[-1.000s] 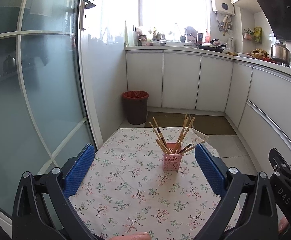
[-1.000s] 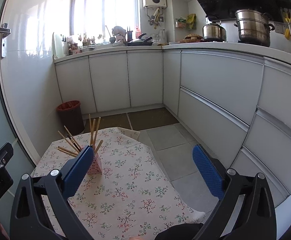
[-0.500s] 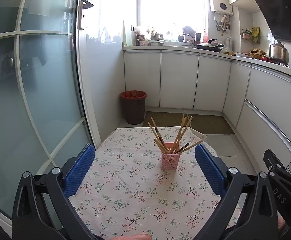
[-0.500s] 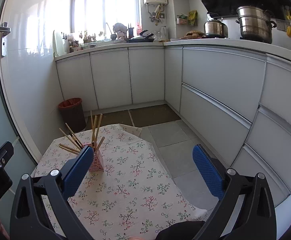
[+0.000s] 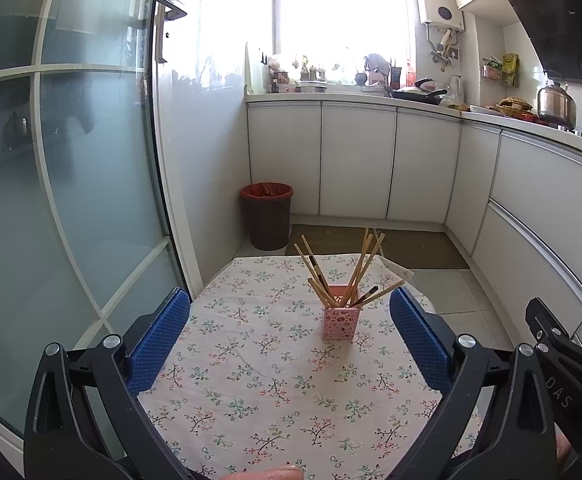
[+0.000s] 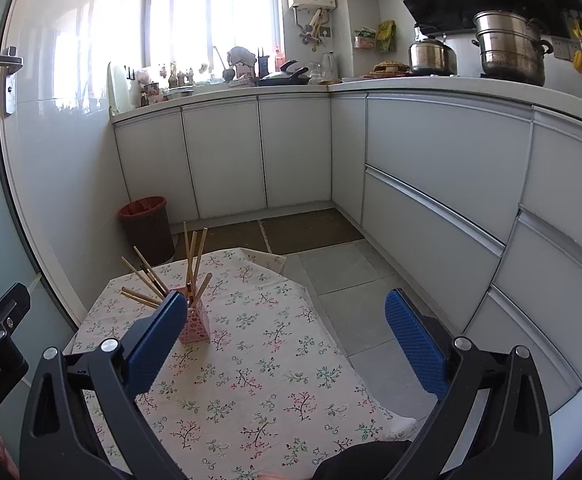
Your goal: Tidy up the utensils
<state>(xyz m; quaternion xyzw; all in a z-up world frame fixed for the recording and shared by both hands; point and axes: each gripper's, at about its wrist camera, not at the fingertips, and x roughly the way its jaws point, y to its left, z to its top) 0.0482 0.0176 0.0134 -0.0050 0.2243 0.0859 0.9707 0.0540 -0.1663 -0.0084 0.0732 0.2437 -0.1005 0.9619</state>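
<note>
Both grippers hang above the near edge of the floral tablecloth, and both are empty. The left gripper has its blue pads spread wide, jaws released, nothing between them. Same story for the right gripper: jaws fully apart, gripping nothing. The pink holder stands upright toward the far end of the table, chopsticks fanned out of it at all angles. Beyond the table, on the floor by the white cabinets, sits a brown bin.
</note>
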